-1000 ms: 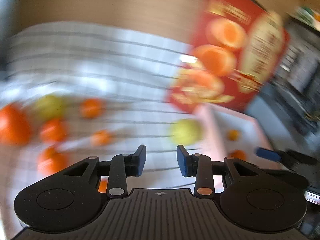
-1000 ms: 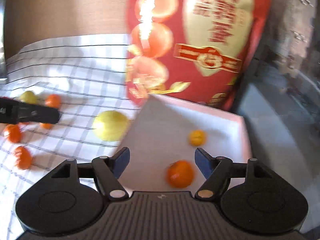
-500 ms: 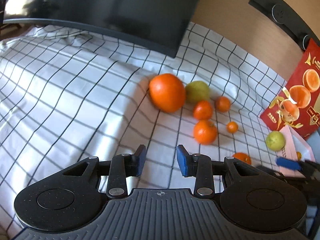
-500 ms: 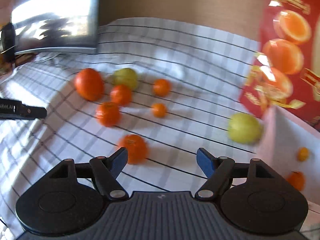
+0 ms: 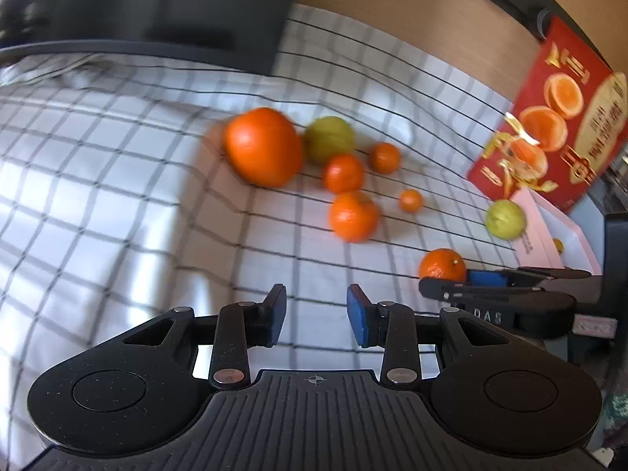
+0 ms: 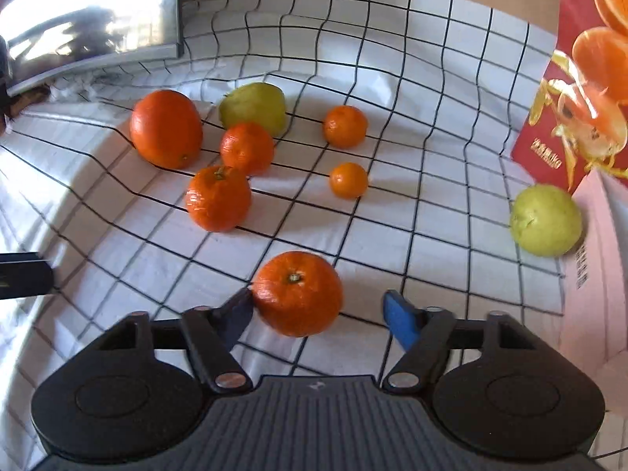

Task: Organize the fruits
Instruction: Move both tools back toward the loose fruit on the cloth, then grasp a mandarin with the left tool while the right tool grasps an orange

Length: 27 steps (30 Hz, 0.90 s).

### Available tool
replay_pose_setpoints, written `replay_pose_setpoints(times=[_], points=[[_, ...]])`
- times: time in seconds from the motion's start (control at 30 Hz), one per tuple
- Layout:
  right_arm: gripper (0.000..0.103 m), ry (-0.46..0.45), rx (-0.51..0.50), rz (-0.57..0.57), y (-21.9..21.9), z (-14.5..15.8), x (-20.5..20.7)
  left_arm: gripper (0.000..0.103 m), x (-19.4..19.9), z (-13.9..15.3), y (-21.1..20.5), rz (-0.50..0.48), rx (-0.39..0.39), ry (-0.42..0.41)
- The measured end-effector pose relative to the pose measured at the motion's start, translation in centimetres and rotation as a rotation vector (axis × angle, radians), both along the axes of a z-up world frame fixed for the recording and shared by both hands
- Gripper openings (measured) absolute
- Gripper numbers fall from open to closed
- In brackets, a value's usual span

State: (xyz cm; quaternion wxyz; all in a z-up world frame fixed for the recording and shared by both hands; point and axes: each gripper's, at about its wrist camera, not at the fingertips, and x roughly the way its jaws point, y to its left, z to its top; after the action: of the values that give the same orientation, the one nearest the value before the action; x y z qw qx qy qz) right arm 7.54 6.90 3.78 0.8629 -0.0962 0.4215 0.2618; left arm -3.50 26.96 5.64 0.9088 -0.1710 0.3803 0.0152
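straddling nearest tangerine, right gripper agape

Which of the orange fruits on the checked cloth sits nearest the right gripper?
The stem-up orange mandarin, lying alone between the open right gripper fingers; the other orange fruits cluster farther back.

Letters "DAS" on the right gripper; red box print illegible.

A rumpled white cloth with a black grid pattern covers the table, crossed by bands of sunlight and shadow. Behind it runs a tan wood-grain wall panel. A dark flat screen with a glossy, reflective face stands at the far left edge.
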Motion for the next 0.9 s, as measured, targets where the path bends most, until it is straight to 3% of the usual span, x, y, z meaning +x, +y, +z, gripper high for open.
replay_pose_setpoints(times=[0.17, 0.37, 0.57, 0.77, 0.9], points=[[0.048, -0.020, -0.028, -0.007, -1.3, 0.8, -1.8, 0.038, 3.6, 0.5, -2.7, -0.138, 0.035, -0.026], [0.048, -0.029, -0.043, -0.124, -5.5, 1.8, -3.8, 0.038, 10.9, 1.3, -7.5, -0.291, 0.171, -0.063], [0.048, -0.052, -0.060, -0.248, -10.5, 2.4, -5.6, 0.038, 17.0, -0.2, -10.0, -0.327, 0.294, -0.016], [0.048, -0.010, -0.053, -0.350, -13.8, 0.9, -6.3, 0.043, 19.4, -1.9, -10.7, -0.344, 0.329, 0.018], [0.048, -0.034, -0.039, -0.351, -14.4, 1.2, -6.9, 0.044, 20.1, -2.5, -10.5, -0.345, 0.297, 0.013]])
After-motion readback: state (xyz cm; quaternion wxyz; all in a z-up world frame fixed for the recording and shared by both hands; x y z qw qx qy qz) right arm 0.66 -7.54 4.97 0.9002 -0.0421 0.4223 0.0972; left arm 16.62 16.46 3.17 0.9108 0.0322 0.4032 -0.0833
